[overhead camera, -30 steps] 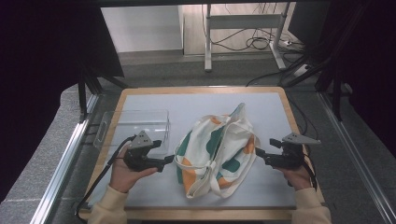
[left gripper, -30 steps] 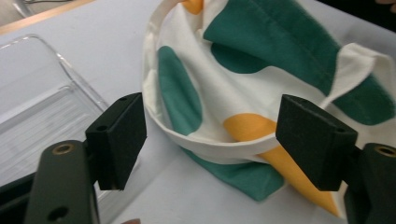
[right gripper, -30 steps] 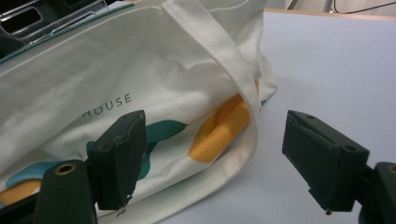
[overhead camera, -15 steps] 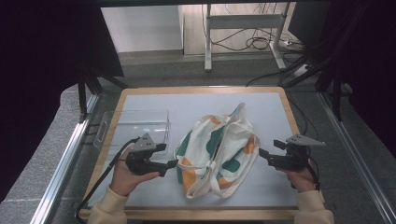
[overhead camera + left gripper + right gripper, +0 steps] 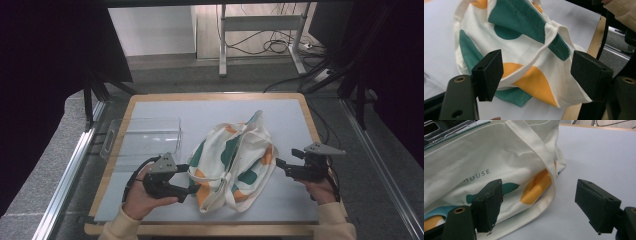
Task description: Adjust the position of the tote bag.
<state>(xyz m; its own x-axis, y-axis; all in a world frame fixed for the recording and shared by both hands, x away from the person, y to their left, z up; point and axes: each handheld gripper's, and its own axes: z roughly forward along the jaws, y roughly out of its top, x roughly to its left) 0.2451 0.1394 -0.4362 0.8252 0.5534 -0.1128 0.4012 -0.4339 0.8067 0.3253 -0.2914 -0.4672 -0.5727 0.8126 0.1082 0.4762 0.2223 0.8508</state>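
A cloth bag (image 5: 231, 162) with green and orange shapes lies crumpled in the middle of the high view, on a pale mat over the wooden table (image 5: 215, 96). Its long handle (image 5: 235, 192) runs down toward the lower edge of the bag.

The left gripper (image 5: 192, 189) is at the lower left of the bag, held by the left hand (image 5: 142, 197). In the left gripper view its jaws stand wide apart, released, with the folded edge of the bag (image 5: 524, 57) between them; I cannot tell if a jaw touches the cloth. The far end of the bag is cut off at the top of that view.

The right gripper (image 5: 278, 164) is at the right of the frame, just beside the right edge of the bag. In the right gripper view its jaws are also spread open and hold nothing. The bag (image 5: 486, 170) reaches in front of the left jaw; the right jaw is over bare mat. Grey letters "HOUSE" show on the cloth, and the start of the word is hidden.

A clear plastic tray (image 5: 145, 137) stands at the left of the bag, hard to make out against the mat.
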